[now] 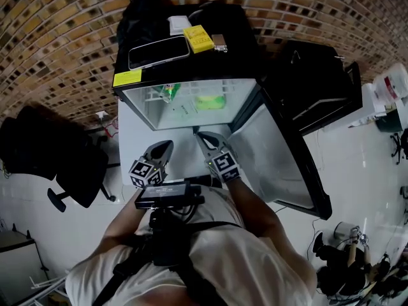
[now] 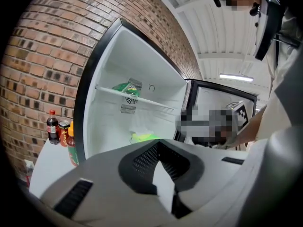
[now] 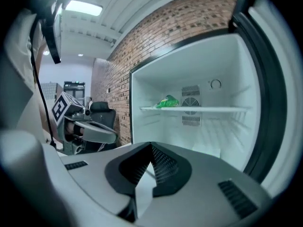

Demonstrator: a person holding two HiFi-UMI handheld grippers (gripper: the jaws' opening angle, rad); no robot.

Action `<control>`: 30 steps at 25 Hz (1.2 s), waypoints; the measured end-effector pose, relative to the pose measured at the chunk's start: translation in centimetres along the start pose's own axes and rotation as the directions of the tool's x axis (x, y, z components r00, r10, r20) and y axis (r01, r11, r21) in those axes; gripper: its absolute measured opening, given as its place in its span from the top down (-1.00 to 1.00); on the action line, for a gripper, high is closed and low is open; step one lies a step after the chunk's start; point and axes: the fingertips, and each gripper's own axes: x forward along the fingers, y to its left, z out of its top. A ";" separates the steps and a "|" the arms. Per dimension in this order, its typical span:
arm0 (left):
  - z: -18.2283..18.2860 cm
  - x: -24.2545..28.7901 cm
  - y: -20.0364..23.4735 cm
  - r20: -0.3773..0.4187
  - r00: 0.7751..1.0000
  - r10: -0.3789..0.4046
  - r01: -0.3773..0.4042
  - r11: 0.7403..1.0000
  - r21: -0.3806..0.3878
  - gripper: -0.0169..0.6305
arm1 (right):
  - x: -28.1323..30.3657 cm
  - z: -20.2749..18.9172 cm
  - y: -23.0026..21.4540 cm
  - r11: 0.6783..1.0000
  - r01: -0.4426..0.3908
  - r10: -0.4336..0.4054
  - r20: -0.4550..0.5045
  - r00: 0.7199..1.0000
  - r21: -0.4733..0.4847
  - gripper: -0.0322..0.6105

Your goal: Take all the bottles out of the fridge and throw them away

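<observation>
- The bottles (image 2: 52,126) stood at the lower left of the left gripper view, outside the fridge (image 2: 137,103), on a white surface by the brick wall (image 2: 42,56). One was dark with a red cap and one had an orange cap, with a can (image 2: 63,133) between them.
- Inside the open fridge no bottle could be made out. A green packet (image 3: 167,101) lay on the shelf and a yellow-green thing (image 2: 144,137) on the floor of the compartment.
- The left gripper (image 2: 163,176) was clenched with nothing between its jaws, and it pointed at the fridge opening.
- The right gripper (image 3: 144,186) was likewise clenched and empty, facing the same compartment from the other side.
- Judgement: this looked like the approach or a check of the interior. To do it well, the jaws should open before reaching in. The packet and the yellow-green thing should be looked at closely first, since they did not read as bottles.
- The door (image 1: 280,158) hung open at the right of the head view and left the opening free. The shelf edge was the only thing in the reach path.
- On the fridge top, in the upper centre of the head view, lay a flat dark device (image 1: 158,51) and a yellow box (image 1: 198,38). An office chair (image 1: 70,164) stood at the left.
</observation>
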 end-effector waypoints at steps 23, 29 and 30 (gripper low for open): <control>-1.6 -7.3 3.4 0.081 0.975 0.207 -0.200 0.976 -0.081 0.91 | 12.7 7.6 0.0 0.251 -0.087 -0.084 -0.112 0.990 -0.964 0.37; -1.9 -8.0 3.4 0.084 0.971 0.225 -0.217 0.972 -0.091 0.91 | 13.4 7.8 -0.2 0.196 -0.102 -0.098 -0.123 0.987 -0.975 0.38; -1.9 -8.0 3.3 0.083 0.971 0.224 -0.216 0.972 -0.090 0.91 | 13.4 7.9 -0.1 0.196 -0.100 -0.094 -0.120 0.988 -0.976 0.52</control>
